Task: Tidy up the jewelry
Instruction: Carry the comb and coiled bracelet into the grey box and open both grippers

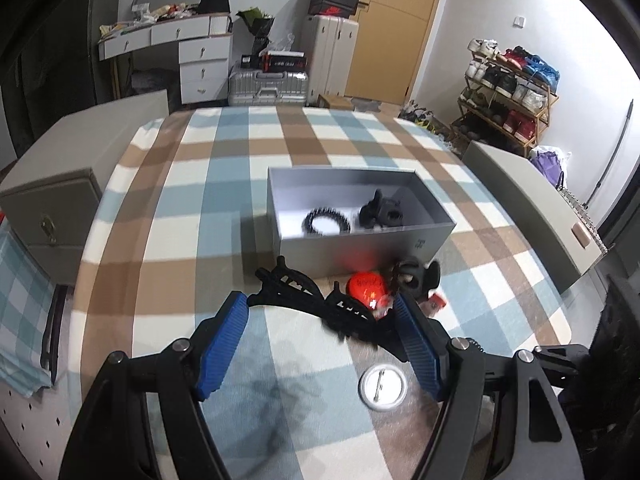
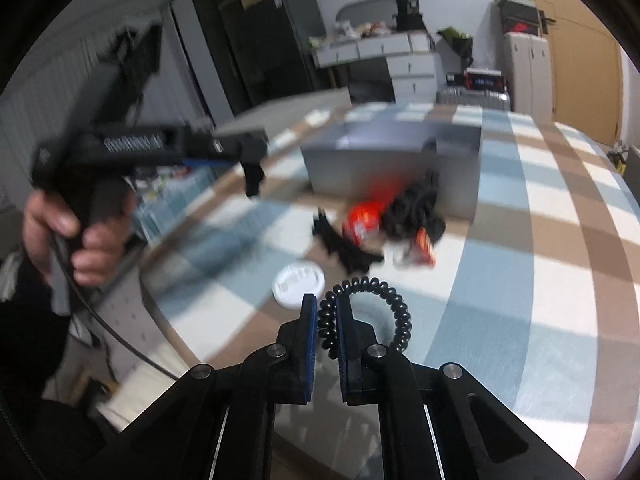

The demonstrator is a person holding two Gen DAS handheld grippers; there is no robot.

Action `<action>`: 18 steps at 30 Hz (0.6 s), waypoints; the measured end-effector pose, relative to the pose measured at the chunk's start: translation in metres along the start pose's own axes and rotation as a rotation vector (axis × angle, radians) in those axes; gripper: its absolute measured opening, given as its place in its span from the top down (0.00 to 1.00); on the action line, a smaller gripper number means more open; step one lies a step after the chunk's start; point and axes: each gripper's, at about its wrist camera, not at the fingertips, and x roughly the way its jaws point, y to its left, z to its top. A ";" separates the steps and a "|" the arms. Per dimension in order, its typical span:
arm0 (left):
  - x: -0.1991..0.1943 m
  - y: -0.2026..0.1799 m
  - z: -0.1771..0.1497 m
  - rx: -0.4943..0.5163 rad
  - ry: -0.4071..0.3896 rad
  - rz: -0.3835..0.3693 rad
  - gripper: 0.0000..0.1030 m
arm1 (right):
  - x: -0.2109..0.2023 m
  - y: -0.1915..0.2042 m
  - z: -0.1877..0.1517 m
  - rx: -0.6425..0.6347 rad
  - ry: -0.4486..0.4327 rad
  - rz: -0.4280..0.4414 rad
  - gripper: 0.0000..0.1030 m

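Jewelry is lying mostly piled before the grey box [image 1: 360, 240] on the table [image 1: 180, 208], the spread left gripper [image 1: 320, 308] nearing a black claw clip [image 1: 296, 284], while the right gripper [image 2: 327, 308] is pinching a coil bracelet [image 2: 394, 312] that may slip free.

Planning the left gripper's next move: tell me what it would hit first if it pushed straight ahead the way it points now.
The left gripper is open, and the big black hair claw lies right across its fingertips, so that likely comes first. Behind it sit the red ornament and the grey box. Depth is uncertain.
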 end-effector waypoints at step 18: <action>0.045 -0.009 0.057 0.007 -0.038 -0.065 0.31 | 0.015 -0.039 0.123 -0.014 -0.222 0.039 0.92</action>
